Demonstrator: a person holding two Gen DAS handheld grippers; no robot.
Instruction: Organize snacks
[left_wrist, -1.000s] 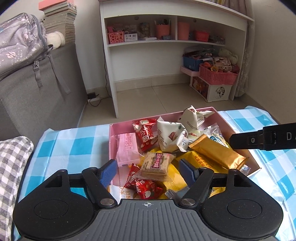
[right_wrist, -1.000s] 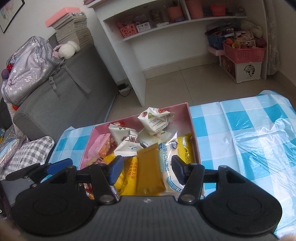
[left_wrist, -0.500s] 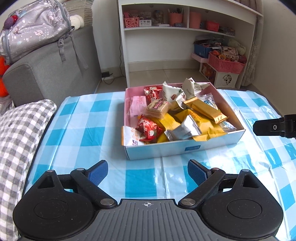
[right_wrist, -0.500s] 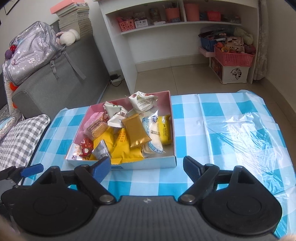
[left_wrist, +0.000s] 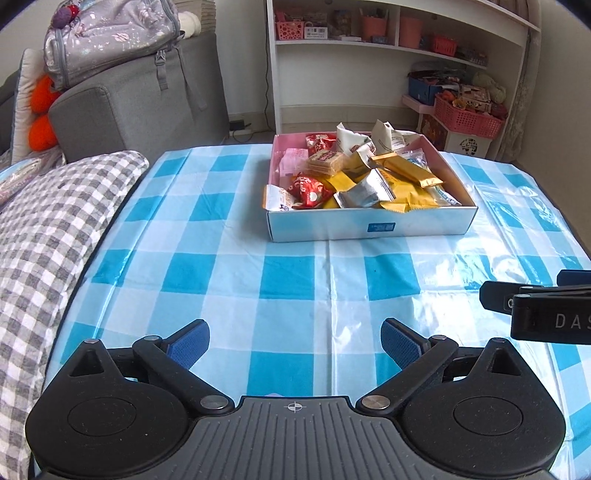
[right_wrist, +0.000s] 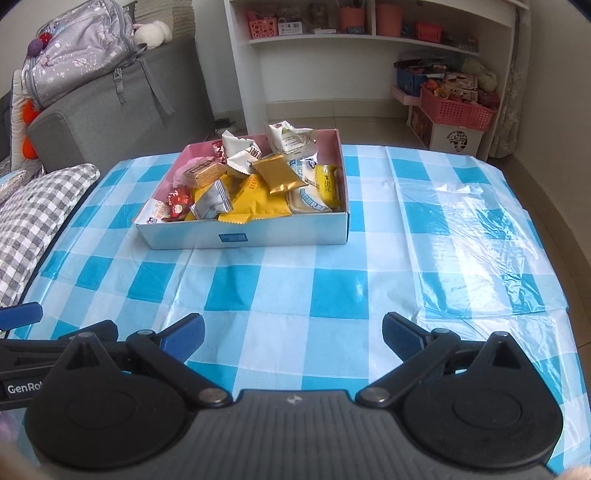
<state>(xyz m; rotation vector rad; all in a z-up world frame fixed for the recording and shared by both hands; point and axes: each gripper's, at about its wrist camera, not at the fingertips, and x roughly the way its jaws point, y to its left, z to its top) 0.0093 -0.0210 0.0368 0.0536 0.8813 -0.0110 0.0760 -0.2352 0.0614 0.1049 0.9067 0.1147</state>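
Snack box (left_wrist: 369, 225) well beyond hand-held gripper (left_wrist: 295, 343)

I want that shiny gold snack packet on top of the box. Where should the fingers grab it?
Probably across the narrow width of the gold packet, near its middle, coming down from above. It lies flat on top of the pile in the box, long edges exposed, nothing over it.

White letters "DAS" stand on the right gripper (left_wrist: 546, 314); "GenRo" stands on the left gripper (right_wrist: 26, 387).
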